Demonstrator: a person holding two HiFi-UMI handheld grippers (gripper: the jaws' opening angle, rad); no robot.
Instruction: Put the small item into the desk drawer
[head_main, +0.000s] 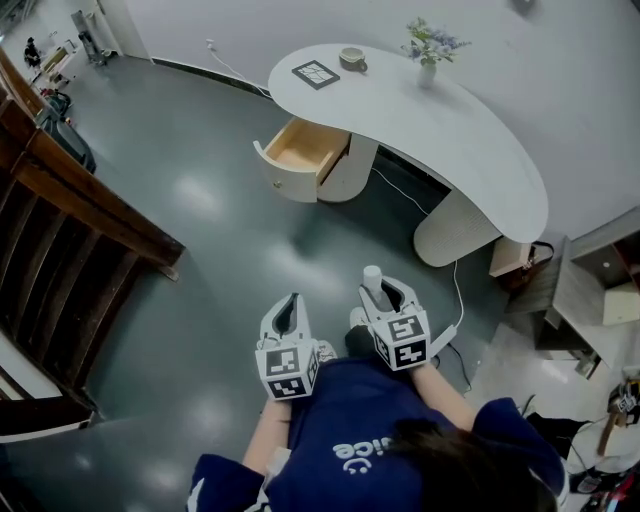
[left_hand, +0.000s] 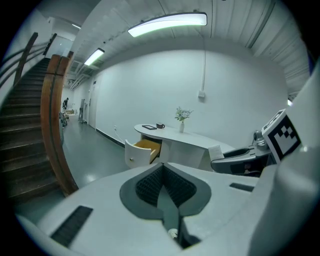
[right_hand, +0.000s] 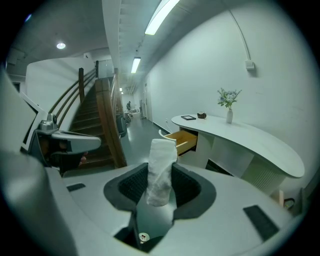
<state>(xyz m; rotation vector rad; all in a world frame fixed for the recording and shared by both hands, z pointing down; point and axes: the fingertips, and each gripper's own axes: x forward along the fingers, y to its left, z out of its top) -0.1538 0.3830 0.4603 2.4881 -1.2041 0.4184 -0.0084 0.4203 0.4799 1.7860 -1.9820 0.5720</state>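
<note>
The right gripper (head_main: 388, 297) pinches a white, crinkly roll (right_hand: 161, 170). The left gripper (left_hand: 163, 184) is closed tight and empty. The curvy white desk (head_main: 450, 130) has its wooden drawer (head_main: 303, 152) open.

Flower vase (head_main: 428, 60), cup (head_main: 352, 59), dark square pad (head_main: 316, 74); wooden staircase (head_main: 70, 190) at left

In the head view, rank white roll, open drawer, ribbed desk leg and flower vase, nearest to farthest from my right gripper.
1. White roll, gripped in the right gripper.
2. Ribbed desk leg, ahead right.
3. Open drawer, ahead left.
4. Flower vase, on the desk, far side.
</note>
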